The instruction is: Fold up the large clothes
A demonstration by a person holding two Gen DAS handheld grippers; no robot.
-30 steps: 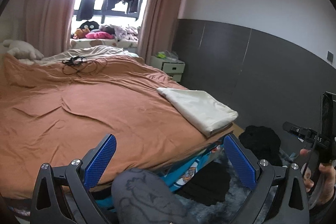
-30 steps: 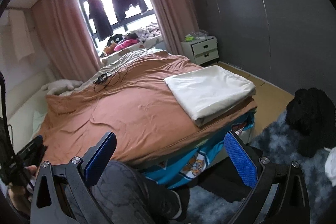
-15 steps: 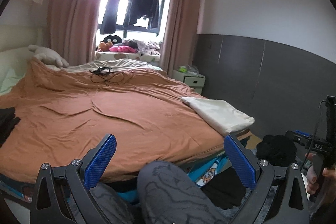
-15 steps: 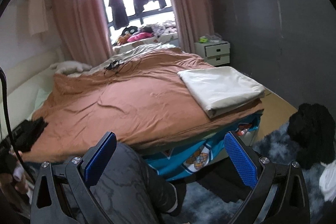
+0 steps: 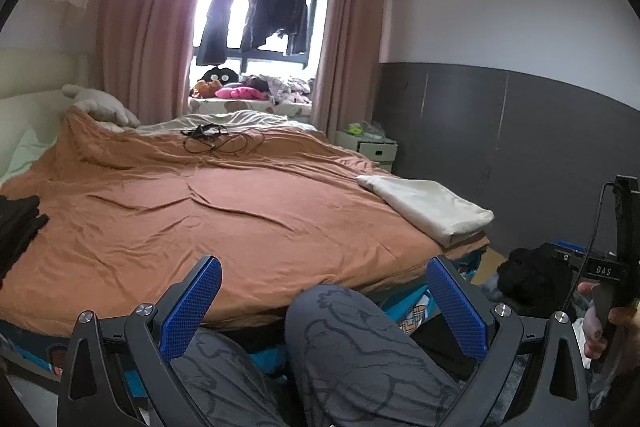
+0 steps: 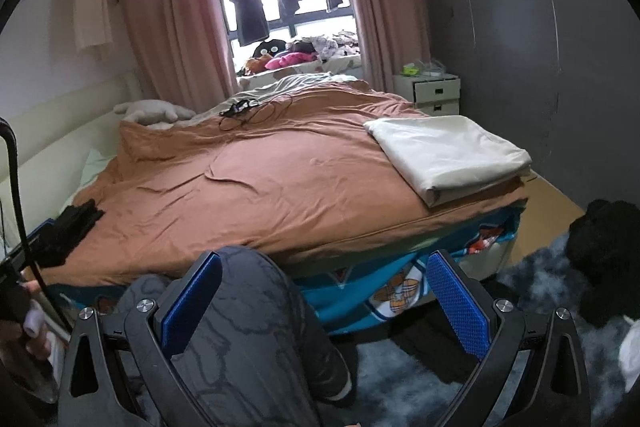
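Both sets of jaws are spread wide with nothing between the blue pads, just air. The left gripper (image 5: 320,301) hangs low near the foot edge of the bed (image 5: 224,219), pointing across it, and the right gripper (image 6: 322,303) does the same from a spot a bit more to the right. Right under both are the person's knees in grey patterned trousers (image 5: 356,343), pretty much touching the foot edge.

The bed is covered in a rumpled orange-brown blanket (image 6: 280,179). A folded cream cloth (image 6: 448,155) sits flat at the right foot corner, its edge nearly flush with the mattress edge. Over at the left edge there's a folded black garment (image 6: 74,227), partly cut off in the left view. A tangle of black cable (image 5: 218,141) lies near the head end, with a pale plush toy (image 5: 100,105) at the head-left corner.

On the floor off the right foot corner, a heap of black clothing (image 6: 604,259) sits on a fluffy grey rug (image 6: 532,291). A white nightstand (image 6: 434,91) stands by the far right side of the bed, and dark clothes hang in the window (image 5: 260,7) between pink curtains.
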